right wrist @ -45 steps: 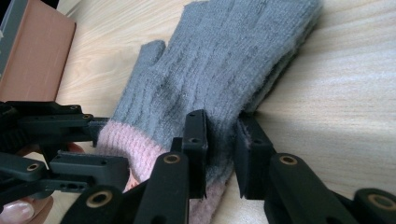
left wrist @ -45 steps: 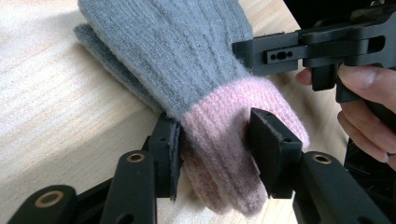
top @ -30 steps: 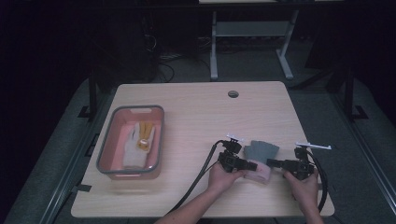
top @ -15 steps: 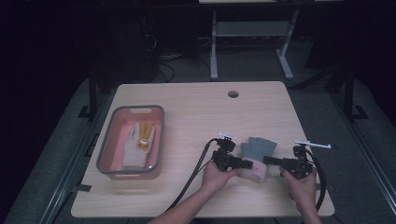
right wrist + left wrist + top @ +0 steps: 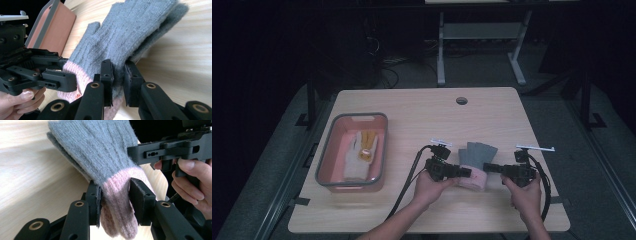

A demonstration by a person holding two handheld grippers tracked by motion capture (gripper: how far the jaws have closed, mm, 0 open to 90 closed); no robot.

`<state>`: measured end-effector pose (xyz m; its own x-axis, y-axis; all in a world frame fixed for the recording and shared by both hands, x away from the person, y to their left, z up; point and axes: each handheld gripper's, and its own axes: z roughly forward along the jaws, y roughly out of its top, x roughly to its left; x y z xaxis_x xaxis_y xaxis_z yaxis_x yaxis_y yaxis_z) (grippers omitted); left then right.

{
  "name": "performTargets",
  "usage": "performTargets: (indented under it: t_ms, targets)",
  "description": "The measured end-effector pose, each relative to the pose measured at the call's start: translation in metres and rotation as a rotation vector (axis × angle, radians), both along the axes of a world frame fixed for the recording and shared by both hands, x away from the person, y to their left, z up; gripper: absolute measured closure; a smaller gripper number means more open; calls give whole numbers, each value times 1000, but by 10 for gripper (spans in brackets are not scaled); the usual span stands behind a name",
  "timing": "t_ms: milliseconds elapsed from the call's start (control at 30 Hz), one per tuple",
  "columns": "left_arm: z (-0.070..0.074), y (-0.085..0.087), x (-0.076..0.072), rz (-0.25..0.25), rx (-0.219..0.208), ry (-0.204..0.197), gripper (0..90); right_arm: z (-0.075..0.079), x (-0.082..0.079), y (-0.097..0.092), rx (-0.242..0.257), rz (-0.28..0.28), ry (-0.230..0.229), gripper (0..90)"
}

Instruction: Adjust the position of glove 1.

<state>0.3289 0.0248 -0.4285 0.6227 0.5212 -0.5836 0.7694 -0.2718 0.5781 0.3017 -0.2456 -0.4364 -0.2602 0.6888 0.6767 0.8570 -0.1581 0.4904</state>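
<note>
Bench (image 5: 422, 107): light wood top with a round cable hole (image 5: 461, 100) near its far edge.

Tray (image 5: 325, 160): grey-rimmed, pink inside, well to the left of the glove pair. It held a white glove with yellow patches (image 5: 358, 155).

Glove pair (image 5: 476, 161): grey knit with pink cuffs, two gloves stacked flat against each other. It sat at the near right part of the bench, between the two tools. Long axis ran near-to-far on the bench: cuffs toward the person, fingers pointing away toward the far edge and slightly right. In the left tool view the grey fingers (image 5: 100, 150) ran up and away from the jaws and the pink cuff (image 5: 117, 202) hung down between them. No brand, label or writing readable on the gloves, tray or tools.

Left tool (image 5: 463, 172): came in from the left of the glove pair, jaws nearly closed, pads clamped on the pink cuff on both sides.

Right tool (image 5: 488, 168): came in from the right of the glove pair, jaws nearly closed, pads pinching the grey knit just above the cuff, at the opposite edge. In the right tool view (image 5: 117, 75) the fabric was squeezed between both pads.

Both tools faced each other across the cuff end.
</note>
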Motion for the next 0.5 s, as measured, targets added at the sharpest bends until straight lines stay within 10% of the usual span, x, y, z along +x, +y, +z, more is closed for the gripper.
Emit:
performTargets:
  t_ms: [500]
  targets:
    - [23,44,-1,44,-36,-31,624,30,16,37,-13,83,-28,792]
